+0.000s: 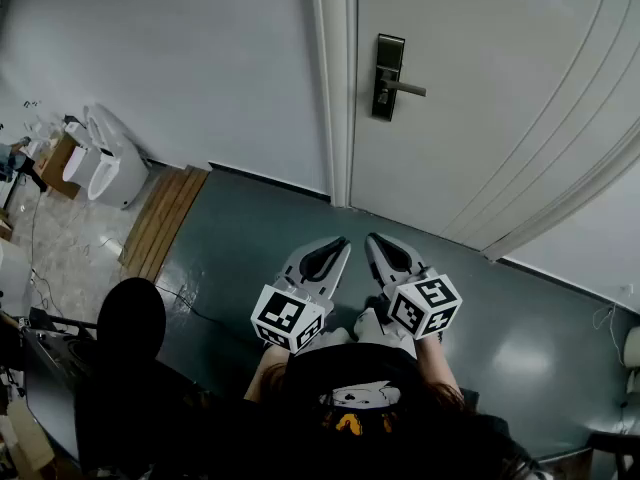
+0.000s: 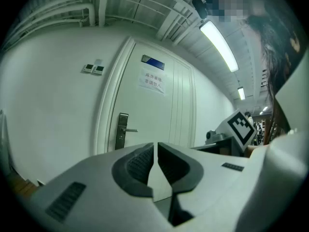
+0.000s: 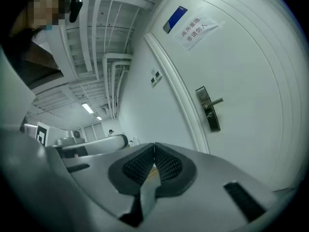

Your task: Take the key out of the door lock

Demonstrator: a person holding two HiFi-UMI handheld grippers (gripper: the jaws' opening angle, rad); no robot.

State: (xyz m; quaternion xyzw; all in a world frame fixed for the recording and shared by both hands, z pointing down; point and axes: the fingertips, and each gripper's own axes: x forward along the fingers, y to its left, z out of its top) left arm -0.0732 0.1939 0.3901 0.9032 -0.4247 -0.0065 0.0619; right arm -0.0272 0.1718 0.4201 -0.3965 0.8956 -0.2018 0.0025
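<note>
A white door (image 1: 480,88) fills the upper right of the head view. It carries a dark lock plate with a lever handle (image 1: 388,78), also seen in the left gripper view (image 2: 122,130) and the right gripper view (image 3: 208,109). A small glint under the lever may be the key (image 3: 209,115); it is too small to be sure. My left gripper (image 1: 338,244) and right gripper (image 1: 374,240) hang side by side near my body, well short of the door. Both are shut with nothing between the jaws (image 2: 155,145) (image 3: 154,146).
A paper notice (image 2: 152,79) is stuck high on the door. Left of the door frame (image 1: 338,88) runs a plain wall. White fixtures (image 1: 105,158) and wooden boards (image 1: 165,218) lie at the left, and a black chair (image 1: 130,320) stands near my left side.
</note>
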